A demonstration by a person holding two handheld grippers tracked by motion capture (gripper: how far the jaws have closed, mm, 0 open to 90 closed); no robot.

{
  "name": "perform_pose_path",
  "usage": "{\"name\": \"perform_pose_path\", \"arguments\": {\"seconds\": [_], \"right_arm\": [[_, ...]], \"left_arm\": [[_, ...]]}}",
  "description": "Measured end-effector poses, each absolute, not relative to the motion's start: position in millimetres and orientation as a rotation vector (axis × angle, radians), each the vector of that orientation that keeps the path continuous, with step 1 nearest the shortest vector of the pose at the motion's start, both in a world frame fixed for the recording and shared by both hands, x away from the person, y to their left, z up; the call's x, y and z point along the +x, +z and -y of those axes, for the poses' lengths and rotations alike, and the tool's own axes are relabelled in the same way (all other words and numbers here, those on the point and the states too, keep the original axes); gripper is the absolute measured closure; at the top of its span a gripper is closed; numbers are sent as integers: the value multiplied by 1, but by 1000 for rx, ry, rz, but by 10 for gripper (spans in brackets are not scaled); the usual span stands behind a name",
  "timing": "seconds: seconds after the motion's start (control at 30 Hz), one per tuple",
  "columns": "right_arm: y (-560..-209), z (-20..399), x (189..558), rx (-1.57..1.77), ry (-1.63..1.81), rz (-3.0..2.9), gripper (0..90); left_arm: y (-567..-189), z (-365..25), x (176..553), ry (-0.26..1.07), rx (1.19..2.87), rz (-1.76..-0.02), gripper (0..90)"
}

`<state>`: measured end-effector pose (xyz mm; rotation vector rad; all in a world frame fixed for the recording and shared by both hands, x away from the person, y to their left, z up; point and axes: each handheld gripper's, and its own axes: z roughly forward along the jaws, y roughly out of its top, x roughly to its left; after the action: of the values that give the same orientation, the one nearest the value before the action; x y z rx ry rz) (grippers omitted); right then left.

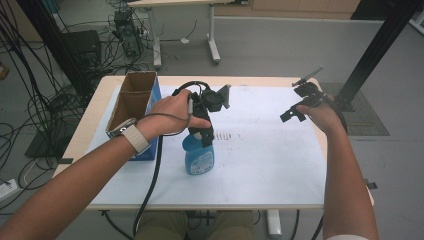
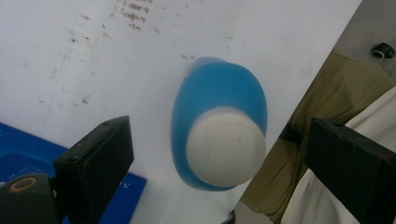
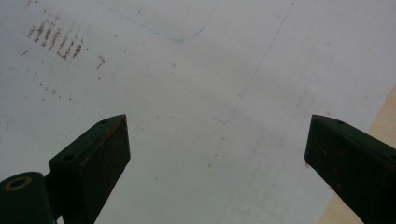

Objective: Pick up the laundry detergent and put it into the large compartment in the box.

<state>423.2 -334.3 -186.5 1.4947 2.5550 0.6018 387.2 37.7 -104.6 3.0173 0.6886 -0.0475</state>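
Note:
A blue bottle (image 1: pixel 199 159) with a white cap (image 2: pixel 226 148) stands upright on the white sheet (image 1: pixel 265 155). My left gripper (image 1: pixel 203 132) points straight down over its top. In the left gripper view the gripper (image 2: pixel 219 128) is open, its jaws wide apart on either side of the bottle (image 2: pixel 219 88) and apart from it. My right gripper (image 1: pixel 294 113) hovers over the right part of the sheet. It is open too (image 3: pixel 217 121), with only the bare sheet (image 3: pixel 196 84) between its jaws.
A cardboard box (image 1: pixel 131 106) with blue sides and an open top stands at the table's left, close to my left forearm; its blue side (image 2: pixel 18 149) shows beside the left jaw. The table's right edge (image 1: pixel 320 135) lies under my right hand. Brown smudges (image 1: pixel 227 135) mark the sheet.

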Motion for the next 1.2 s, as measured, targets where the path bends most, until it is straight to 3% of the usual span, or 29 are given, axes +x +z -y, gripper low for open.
{"name": "perform_pose_path", "arguments": {"seconds": [1.2], "right_arm": [[-187, 333, 424, 1493, 607, -2552, 67]], "left_arm": [[-106, -39, 386, -39, 3011, -692, 90]]}}
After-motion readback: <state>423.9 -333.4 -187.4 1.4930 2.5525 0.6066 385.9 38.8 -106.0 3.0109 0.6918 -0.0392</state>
